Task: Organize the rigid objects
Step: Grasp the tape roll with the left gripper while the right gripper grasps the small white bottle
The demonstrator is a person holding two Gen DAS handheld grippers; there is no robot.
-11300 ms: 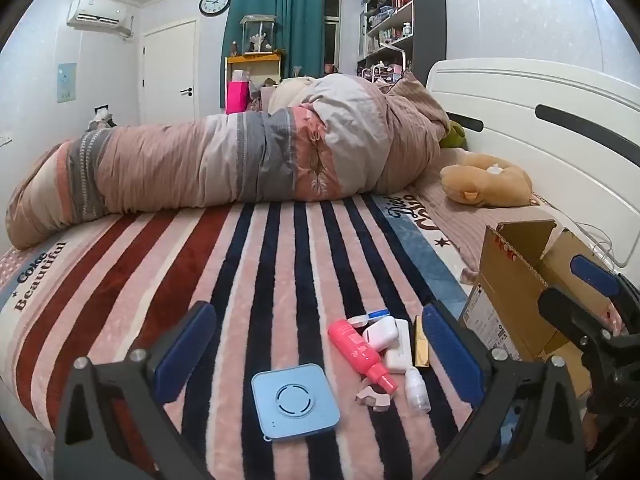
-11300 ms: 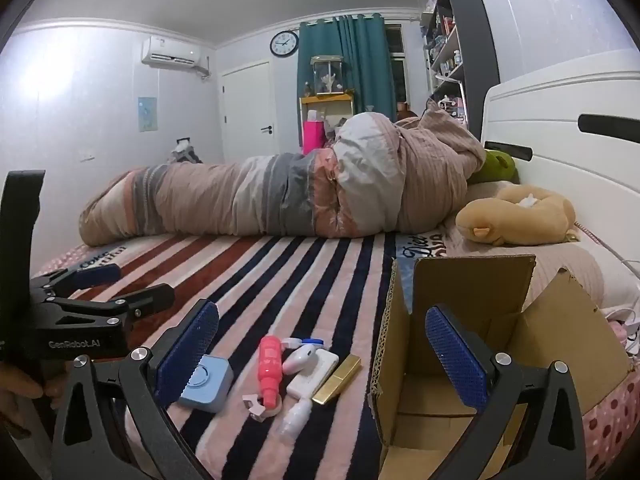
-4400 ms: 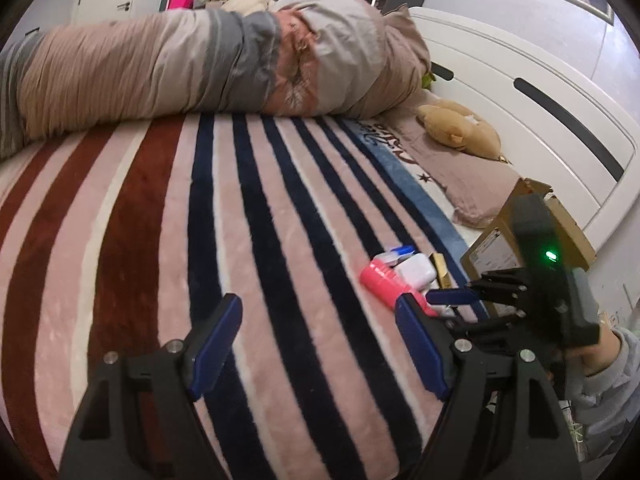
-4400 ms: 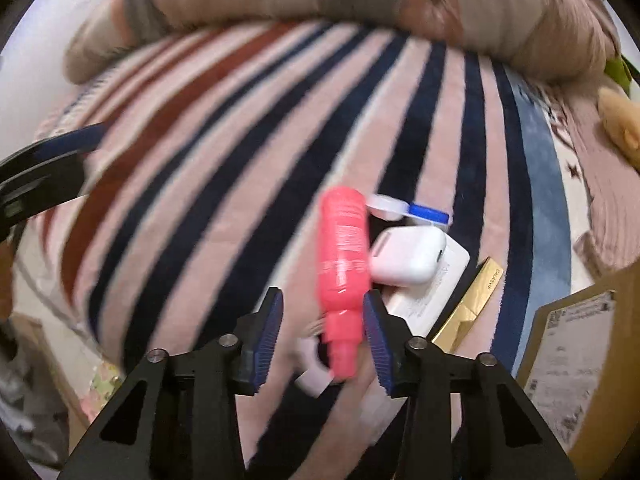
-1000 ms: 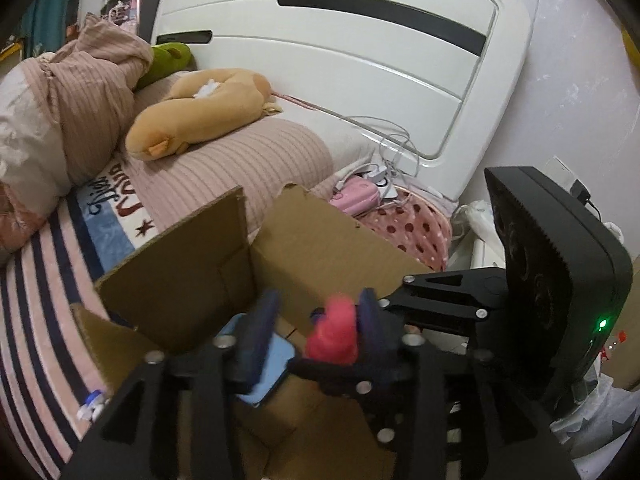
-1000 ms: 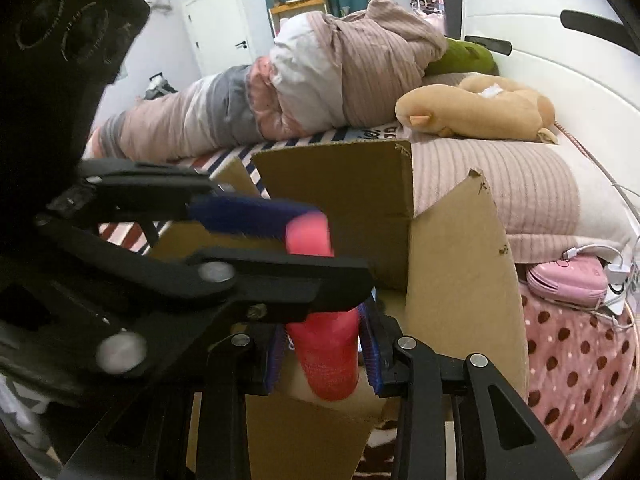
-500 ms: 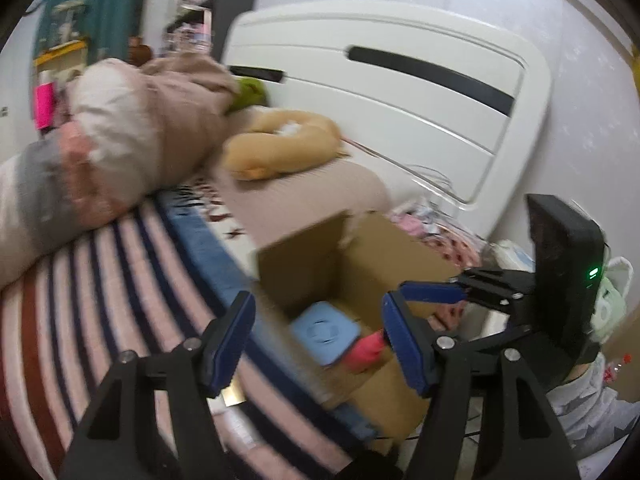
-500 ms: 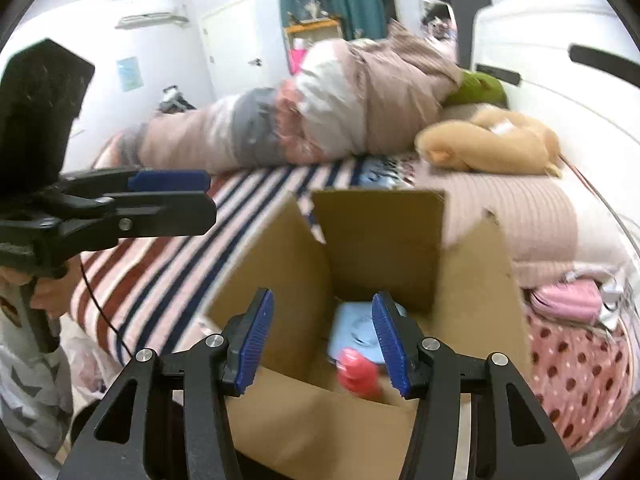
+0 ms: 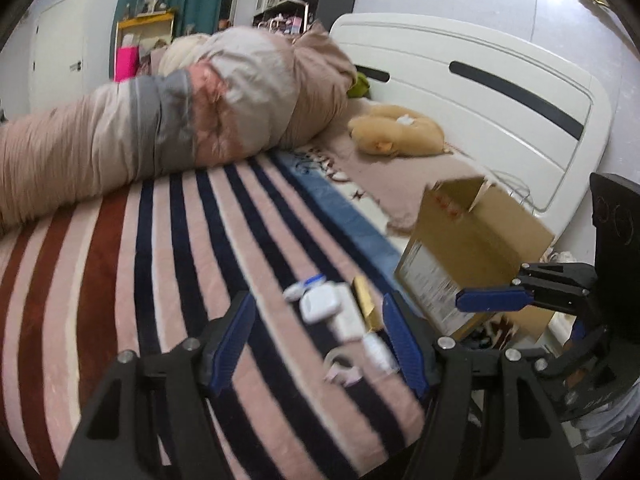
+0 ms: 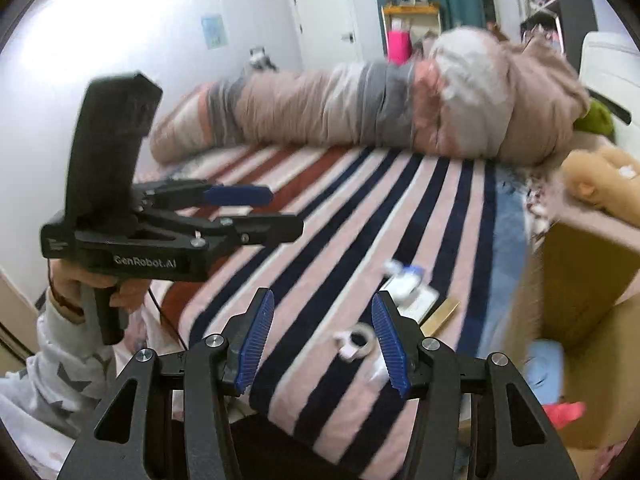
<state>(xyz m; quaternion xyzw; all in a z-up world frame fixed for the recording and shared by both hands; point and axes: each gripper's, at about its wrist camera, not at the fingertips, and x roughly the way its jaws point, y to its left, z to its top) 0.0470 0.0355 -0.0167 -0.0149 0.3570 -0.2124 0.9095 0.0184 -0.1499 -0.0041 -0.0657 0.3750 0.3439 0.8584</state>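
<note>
My left gripper (image 9: 318, 344) hangs open over the striped bed with nothing between its pads. Just ahead of it lie a white earbud case (image 9: 320, 306), a flat white box (image 9: 349, 322), a gold bar (image 9: 365, 303), a small white bottle (image 9: 378, 354) and a tape ring (image 9: 340, 364). My right gripper (image 10: 323, 344) is open and empty too, beside the tape ring (image 10: 354, 340). The cardboard box (image 10: 592, 280) at the right holds a blue square device (image 10: 544, 368) and a pink bottle (image 10: 564, 412). The left gripper (image 10: 272, 212) shows at the left of the right wrist view.
A rolled duvet (image 9: 180, 120) lies across the far side of the bed. A tan plush toy (image 9: 396, 132) rests by the white headboard (image 9: 480, 92). The bed's near edge runs just under both grippers. A person's hand and star-print sleeve (image 10: 68, 344) hold the left tool.
Both grippers let go over the box, leaving the blue device and pink bottle inside, then swung left to the small items on the bed. Both sets of jaws stand wider.
</note>
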